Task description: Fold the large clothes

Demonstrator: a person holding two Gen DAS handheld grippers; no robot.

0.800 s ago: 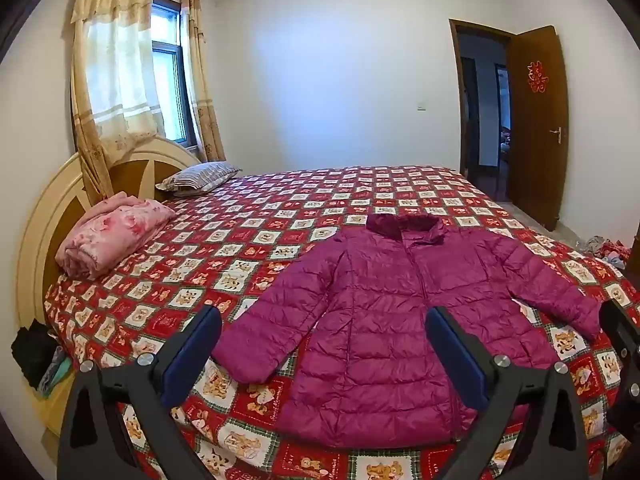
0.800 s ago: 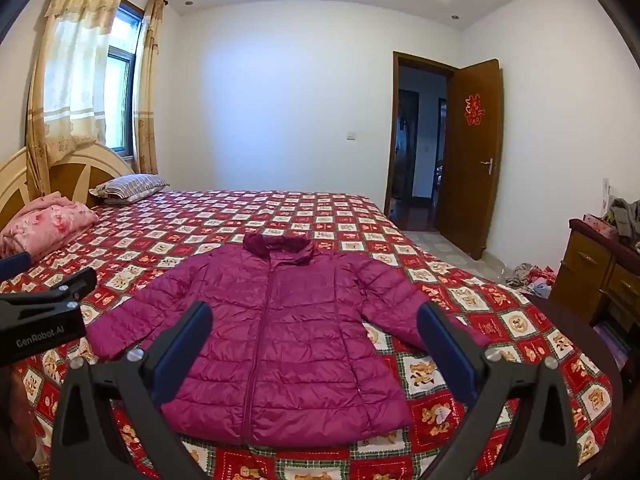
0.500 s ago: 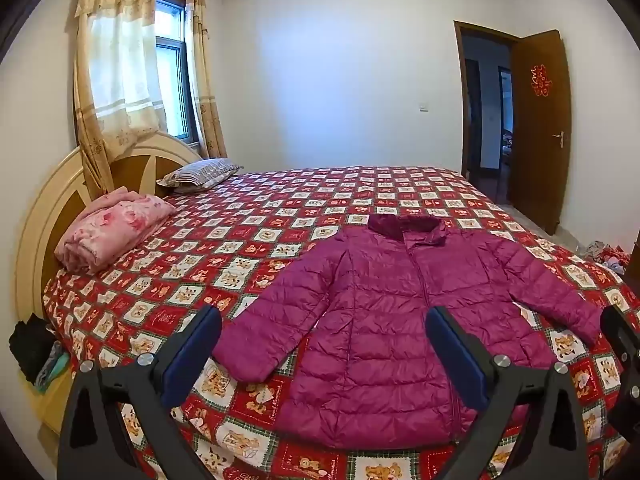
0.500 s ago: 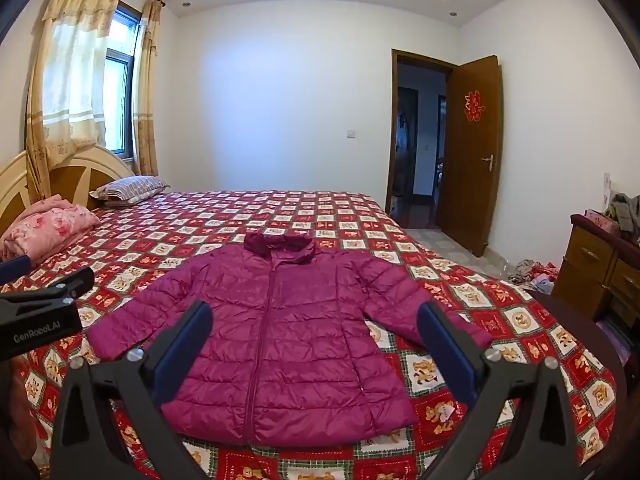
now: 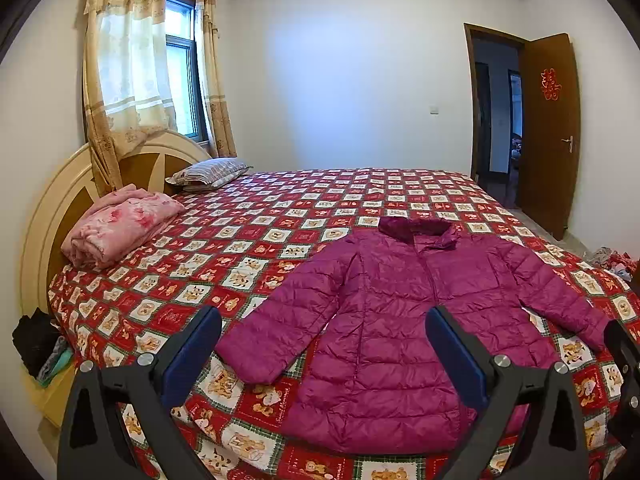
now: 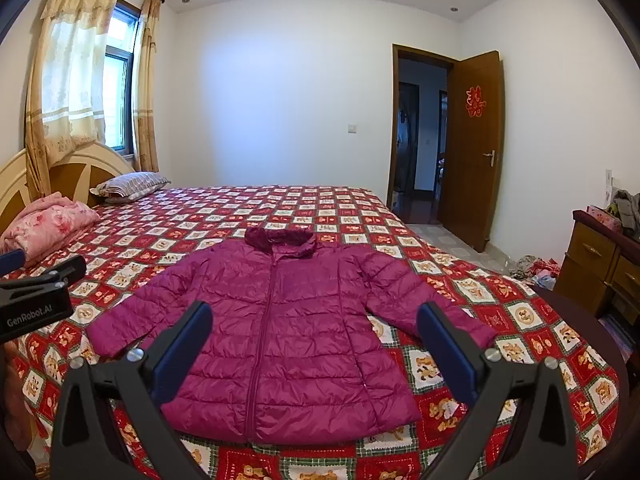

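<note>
A magenta quilted puffer jacket (image 5: 404, 320) (image 6: 280, 320) lies flat and zipped on the bed, collar toward the far wall, both sleeves spread outward. My left gripper (image 5: 324, 354) hovers above the jacket's near hem and left sleeve, open wide, nothing between its blue pads. My right gripper (image 6: 314, 346) is also open and empty, held over the jacket's lower middle. The left gripper's body (image 6: 36, 300) shows at the left edge of the right wrist view.
The bed (image 5: 280, 208) has a red-and-white checked cover. A folded pink blanket (image 5: 120, 224) and a striped pillow (image 5: 208, 172) lie by the headboard. A wooden dresser (image 6: 600, 264) stands at the right, an open door (image 6: 476, 148) beyond. Clothes lie on the floor (image 6: 532, 268).
Both views have shifted slightly; the jacket sits a little lower and nearer in the frames. Both grippers stay open and empty.
</note>
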